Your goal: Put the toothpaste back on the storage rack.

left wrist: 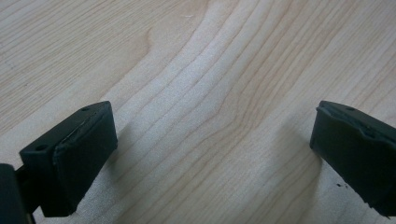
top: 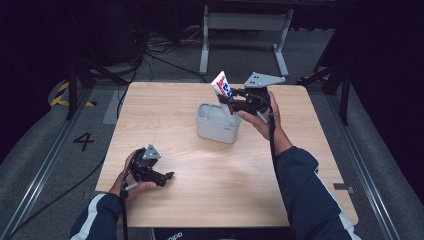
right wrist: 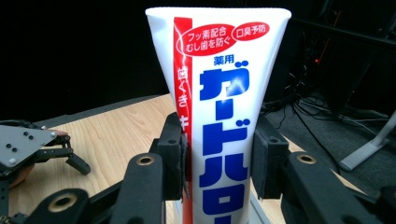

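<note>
A: What's the biggest thing here?

B: A light wooden table [top: 210,175], square-ish, standing on a grey floor [top: 45,150] with a painted 4 [top: 83,141] beside its left edge. Past the far edge stands a grey metal frame [top: 245,30] among dark cables.

A: And on the table?

B: A grey tub [top: 216,125] with 2 compartments, a little beyond the middle. Its lower walls are bare.

A: Where's the toothpaste?

B: The toothpaste tube [top: 222,90] is above the tub's far right part, tilted, flat crimped end up. It is white with a red stripe and blue lettering. Whether its lower end touches the tub I cannot tell.

A: Who holds it?

B: The right gripper [top: 235,104], held in the right hand [top: 262,117]. In the right gripper view its 2 jaws press the tube [right wrist: 219,116] from both sides.

A: The other one?

B: The left gripper [top: 167,176] lies low at the near left of the table in the left hand [top: 132,172]. In the left gripper view its jaws stand wide apart over bare wood [left wrist: 205,93], holding nothing.
</note>
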Available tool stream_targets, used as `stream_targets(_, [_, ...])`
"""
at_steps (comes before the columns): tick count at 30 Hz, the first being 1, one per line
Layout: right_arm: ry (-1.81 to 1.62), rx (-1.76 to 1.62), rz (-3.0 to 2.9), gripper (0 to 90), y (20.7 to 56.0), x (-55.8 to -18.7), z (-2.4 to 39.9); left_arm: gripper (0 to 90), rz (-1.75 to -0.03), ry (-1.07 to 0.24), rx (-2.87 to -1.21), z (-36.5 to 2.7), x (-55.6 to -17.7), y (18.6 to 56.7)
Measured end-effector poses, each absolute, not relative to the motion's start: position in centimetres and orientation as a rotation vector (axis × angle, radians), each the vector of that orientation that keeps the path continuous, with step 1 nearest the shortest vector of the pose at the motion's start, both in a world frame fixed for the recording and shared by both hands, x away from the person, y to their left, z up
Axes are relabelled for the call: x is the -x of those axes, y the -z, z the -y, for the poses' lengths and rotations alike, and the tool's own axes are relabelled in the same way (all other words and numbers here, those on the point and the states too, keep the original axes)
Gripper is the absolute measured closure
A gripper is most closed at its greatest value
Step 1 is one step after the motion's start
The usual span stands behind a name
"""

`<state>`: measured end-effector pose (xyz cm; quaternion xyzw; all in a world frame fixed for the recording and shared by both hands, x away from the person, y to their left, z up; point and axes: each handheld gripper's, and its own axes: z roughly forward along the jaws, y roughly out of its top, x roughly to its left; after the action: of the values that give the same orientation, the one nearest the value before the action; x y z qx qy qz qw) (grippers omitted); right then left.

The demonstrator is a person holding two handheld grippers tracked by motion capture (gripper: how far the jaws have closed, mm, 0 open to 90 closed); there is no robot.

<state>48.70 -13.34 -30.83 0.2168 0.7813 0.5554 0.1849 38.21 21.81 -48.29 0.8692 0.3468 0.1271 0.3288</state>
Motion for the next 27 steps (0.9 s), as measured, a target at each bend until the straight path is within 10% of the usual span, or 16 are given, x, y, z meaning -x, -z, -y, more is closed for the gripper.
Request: stream_targets(27, [-1.591,-0.638,-2.221,62.7,33.3,-51.9,11.6,1.2,-0.91,-0.337,-2.269,-21.8,-38.2,48.3])
